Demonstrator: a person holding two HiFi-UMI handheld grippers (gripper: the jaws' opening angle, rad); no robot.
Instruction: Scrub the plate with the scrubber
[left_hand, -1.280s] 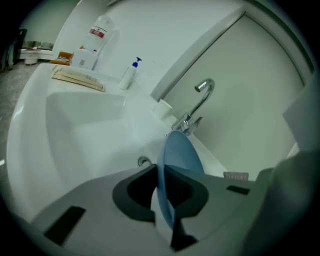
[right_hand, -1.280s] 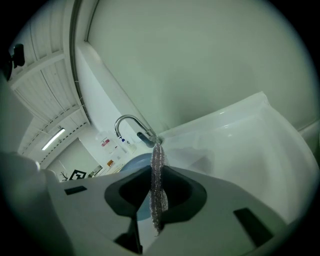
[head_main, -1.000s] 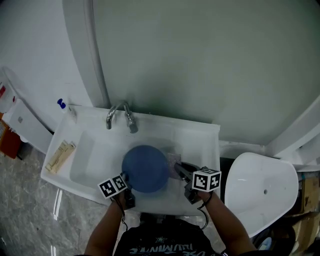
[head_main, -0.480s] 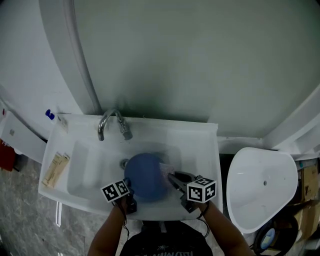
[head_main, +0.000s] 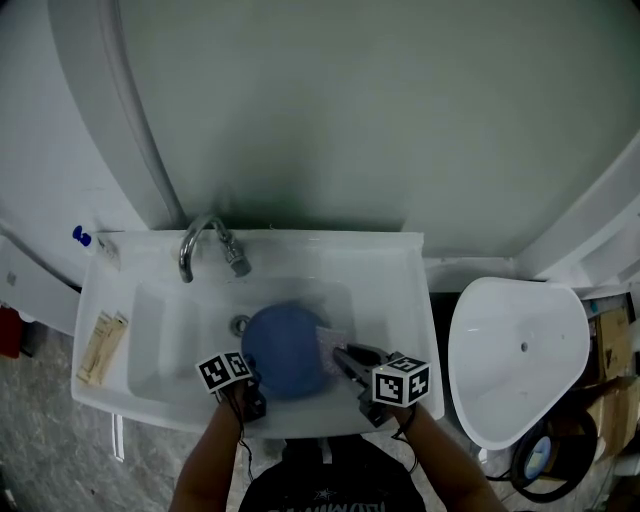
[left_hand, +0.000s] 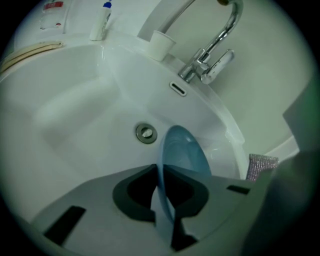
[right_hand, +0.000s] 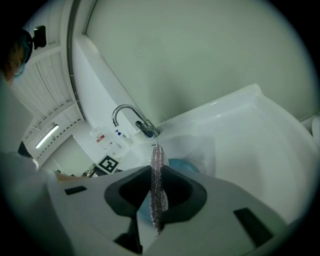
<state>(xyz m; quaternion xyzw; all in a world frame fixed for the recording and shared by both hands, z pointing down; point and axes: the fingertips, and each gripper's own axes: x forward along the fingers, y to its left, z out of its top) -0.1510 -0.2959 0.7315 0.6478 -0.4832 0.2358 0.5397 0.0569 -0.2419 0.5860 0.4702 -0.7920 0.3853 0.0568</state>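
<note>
A round blue plate (head_main: 283, 350) is held over the white sink basin (head_main: 170, 340), tilted up on edge. My left gripper (head_main: 252, 380) is shut on the plate's near rim; in the left gripper view the plate (left_hand: 179, 155) stands edge-on between the jaws of the left gripper (left_hand: 162, 202). My right gripper (head_main: 347, 360) is shut on a thin silvery-pink mesh scrubber (right_hand: 157, 182), which reaches the plate's right side (head_main: 330, 340). Behind the scrubber, the right gripper view shows a strip of the blue plate (right_hand: 181, 165).
A chrome faucet (head_main: 205, 248) stands at the sink's back, and the drain (left_hand: 146, 133) lies below the plate. A tan packet (head_main: 100, 346) rests on the left ledge, and a blue-capped bottle (head_main: 85, 238) at the back left corner. A white toilet (head_main: 520, 370) stands on the right.
The head view has drifted, so the sink sits lower and further left in frame. Both grippers keep their holds; the scrubber stays at the plate's right side.
</note>
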